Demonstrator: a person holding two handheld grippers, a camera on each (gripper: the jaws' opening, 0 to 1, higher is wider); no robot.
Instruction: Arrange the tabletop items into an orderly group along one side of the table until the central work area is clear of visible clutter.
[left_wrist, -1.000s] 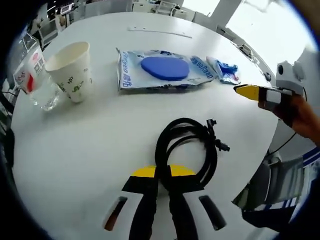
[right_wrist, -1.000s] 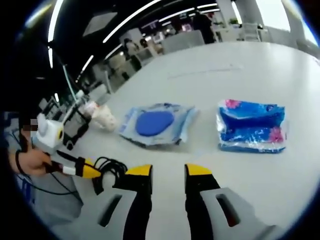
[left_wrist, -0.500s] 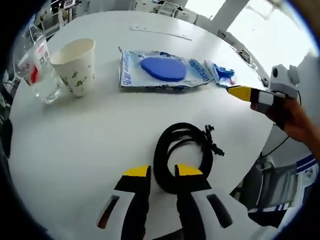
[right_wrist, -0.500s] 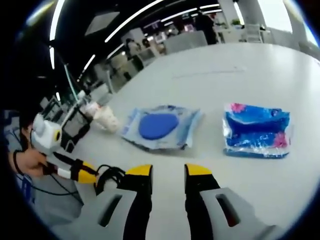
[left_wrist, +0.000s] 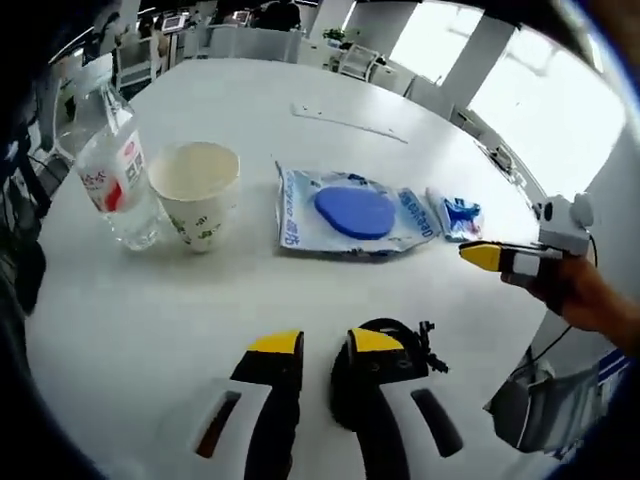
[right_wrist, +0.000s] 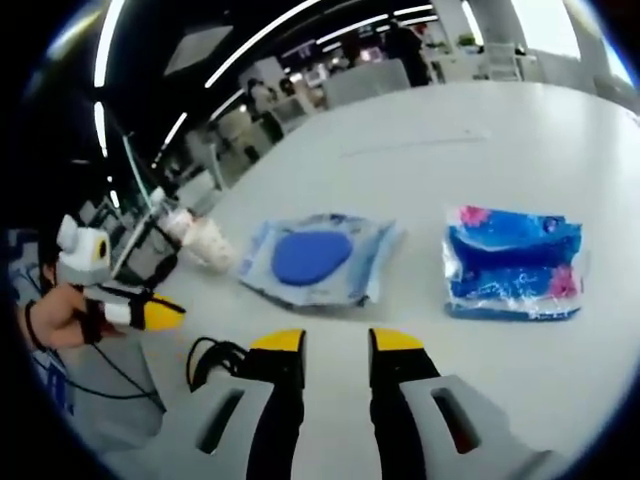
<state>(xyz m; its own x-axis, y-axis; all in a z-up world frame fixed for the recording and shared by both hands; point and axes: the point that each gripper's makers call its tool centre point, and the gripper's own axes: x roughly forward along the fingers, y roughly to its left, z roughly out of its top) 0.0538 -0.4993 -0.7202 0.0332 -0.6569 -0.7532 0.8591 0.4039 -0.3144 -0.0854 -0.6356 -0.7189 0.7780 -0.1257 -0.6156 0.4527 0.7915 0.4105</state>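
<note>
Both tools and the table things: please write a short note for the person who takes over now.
Left tool: open, holds nothing; black cable lies coiled just past its right jaw, near the table edge.
Right tool: open, holds nothing, over bare table.
Bottle and cup stand side by side. Wipes pack lies flat beyond the cable, with the blue packet beside it.
Done: nothing is grouped yet, as far as I can see.
Left: take the cable first, probably, then move everything to one side.
</note>
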